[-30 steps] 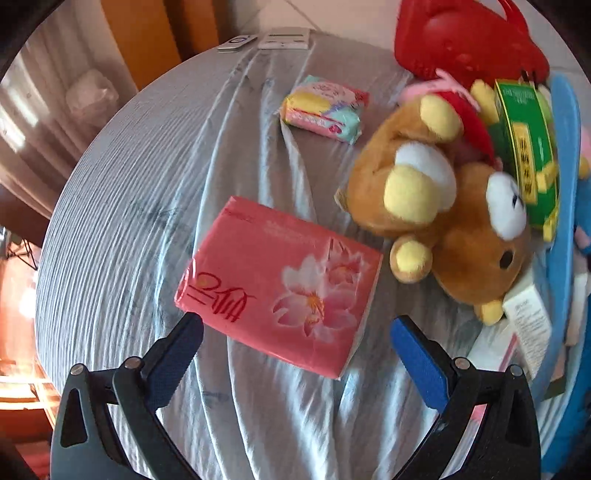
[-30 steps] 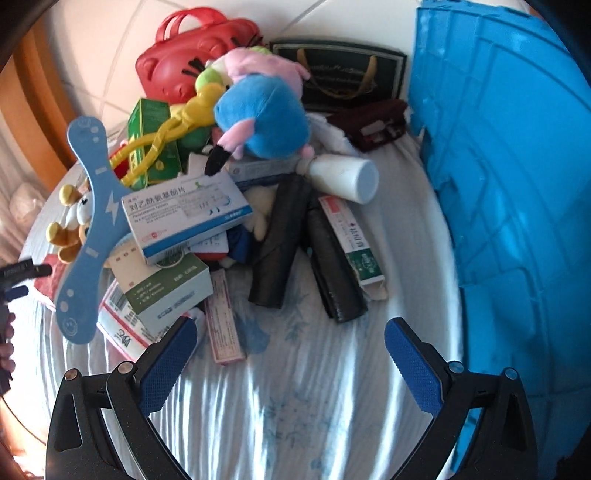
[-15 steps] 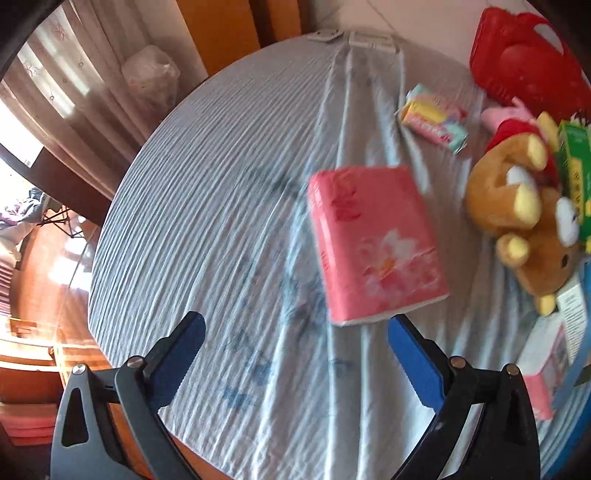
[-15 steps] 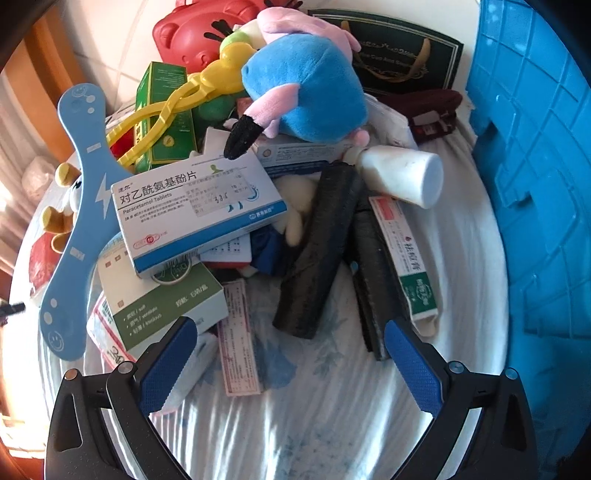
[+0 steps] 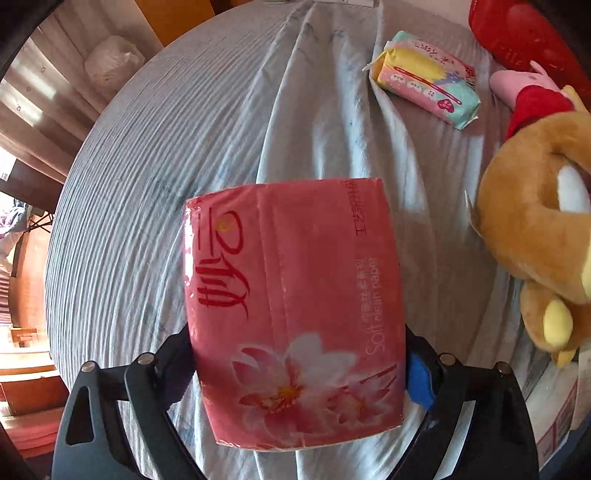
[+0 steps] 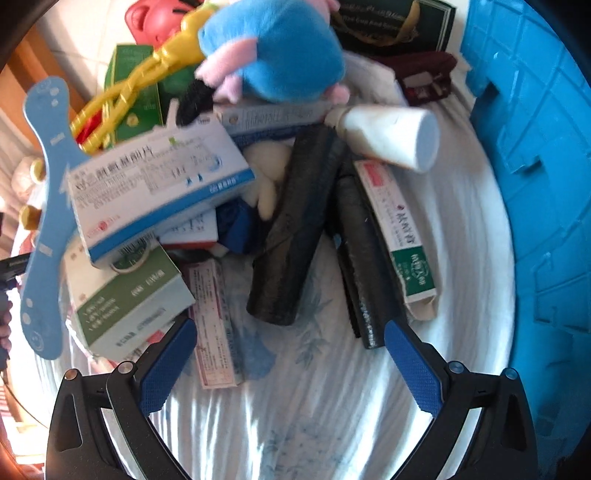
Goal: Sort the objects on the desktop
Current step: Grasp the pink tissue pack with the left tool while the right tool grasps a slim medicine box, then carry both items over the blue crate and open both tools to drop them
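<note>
In the left wrist view my left gripper (image 5: 295, 365) stands around the near end of a pink tissue pack (image 5: 295, 302) with a flower print; both fingers touch its sides. The pack lies on the grey striped cloth (image 5: 166, 166). In the right wrist view my right gripper (image 6: 290, 360) is open and empty above the cloth, just short of a pile: two black rolls (image 6: 295, 229), a white and blue medicine box (image 6: 155, 184), a green and white box (image 6: 129, 299), a white bottle (image 6: 388, 136) and a blue plush toy (image 6: 273, 48).
A brown plush bear (image 5: 535, 229) lies right of the tissue pack, a pastel wipes packet (image 5: 424, 81) and a red bag (image 5: 524, 33) behind it. A blue plastic crate (image 6: 535, 166) stands at the right of the pile, a blue boomerang-shaped toy (image 6: 48, 206) at its left.
My left gripper has moved forward and closed onto the pink tissue pack, which now lies lengthwise between the fingers. My right gripper has moved closer to the pile and stays open.
</note>
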